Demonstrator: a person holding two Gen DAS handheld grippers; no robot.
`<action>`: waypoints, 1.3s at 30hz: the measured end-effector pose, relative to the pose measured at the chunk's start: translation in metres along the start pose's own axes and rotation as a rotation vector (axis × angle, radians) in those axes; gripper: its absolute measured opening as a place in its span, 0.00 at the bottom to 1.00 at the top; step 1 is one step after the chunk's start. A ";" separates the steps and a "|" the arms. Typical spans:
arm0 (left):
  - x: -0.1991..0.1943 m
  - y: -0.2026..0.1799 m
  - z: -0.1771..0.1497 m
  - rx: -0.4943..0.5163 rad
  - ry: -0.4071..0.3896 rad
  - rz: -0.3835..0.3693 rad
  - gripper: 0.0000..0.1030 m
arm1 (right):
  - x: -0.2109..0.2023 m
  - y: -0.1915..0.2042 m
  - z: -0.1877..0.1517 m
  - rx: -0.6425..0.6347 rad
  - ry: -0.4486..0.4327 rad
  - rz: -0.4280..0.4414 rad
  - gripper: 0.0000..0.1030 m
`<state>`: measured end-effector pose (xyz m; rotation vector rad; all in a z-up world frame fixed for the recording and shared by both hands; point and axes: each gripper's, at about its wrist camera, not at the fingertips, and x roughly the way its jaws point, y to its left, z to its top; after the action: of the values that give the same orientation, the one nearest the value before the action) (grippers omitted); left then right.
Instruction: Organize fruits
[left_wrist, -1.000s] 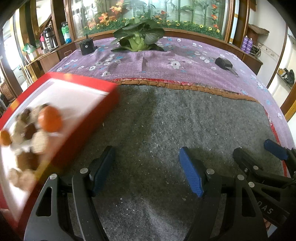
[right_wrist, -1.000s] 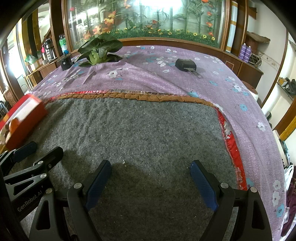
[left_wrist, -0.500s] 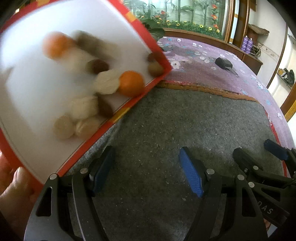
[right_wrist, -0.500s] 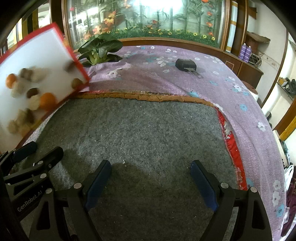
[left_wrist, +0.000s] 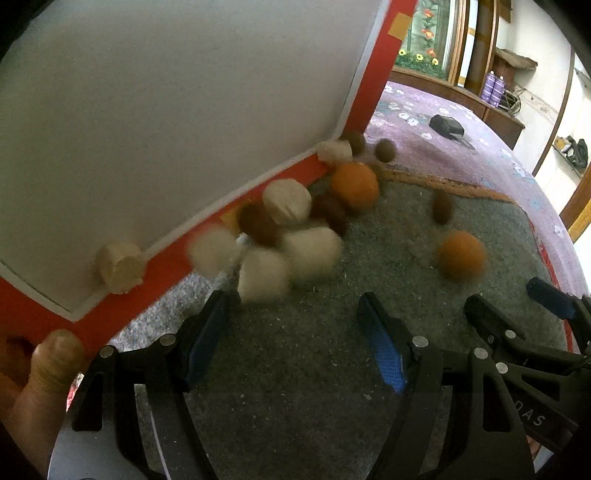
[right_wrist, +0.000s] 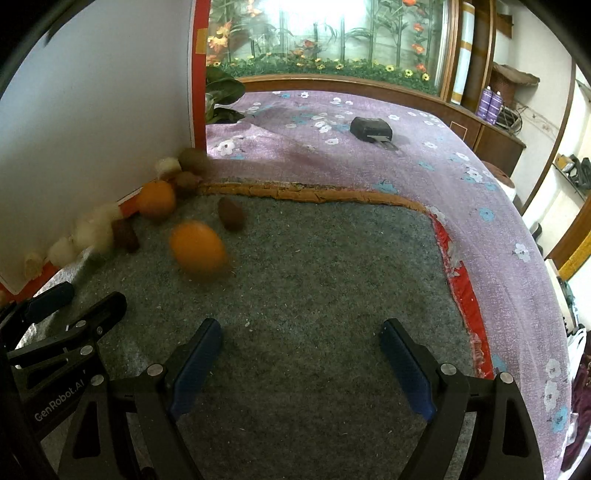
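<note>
A red-rimmed white box is tipped steeply on its edge, held by a person's hand at the lower left. Fruits spill from it onto the grey mat: two oranges, several pale round ones and several brown ones. One pale fruit still rests in the box corner. My left gripper is open just in front of the pile, empty. In the right wrist view the tipped box stands at the left, an orange rolls blurred, and my right gripper is open and empty.
The grey mat lies on a purple flowered cloth. A black object sits on the cloth farther back, and a green plant shows behind the box. Wooden cabinets and a glass panel line the far side.
The box swung from flat at the left up to a steep tilt, and the fruits slid out onto the mat. Both grippers stayed still and open.
</note>
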<state>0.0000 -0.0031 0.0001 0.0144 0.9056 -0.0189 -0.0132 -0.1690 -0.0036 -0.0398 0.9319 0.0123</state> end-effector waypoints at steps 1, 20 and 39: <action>-0.001 -0.001 0.000 0.000 0.000 0.000 0.71 | 0.001 0.001 0.001 0.000 0.000 0.000 0.85; 0.000 -0.003 0.001 -0.002 0.001 -0.001 0.71 | 0.001 0.000 0.001 0.000 0.001 0.001 0.85; 0.000 -0.003 0.001 -0.002 0.001 -0.001 0.72 | 0.001 0.000 0.001 0.000 0.000 0.000 0.85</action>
<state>0.0011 -0.0064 0.0008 0.0123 0.9068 -0.0190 -0.0122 -0.1694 -0.0036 -0.0400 0.9324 0.0130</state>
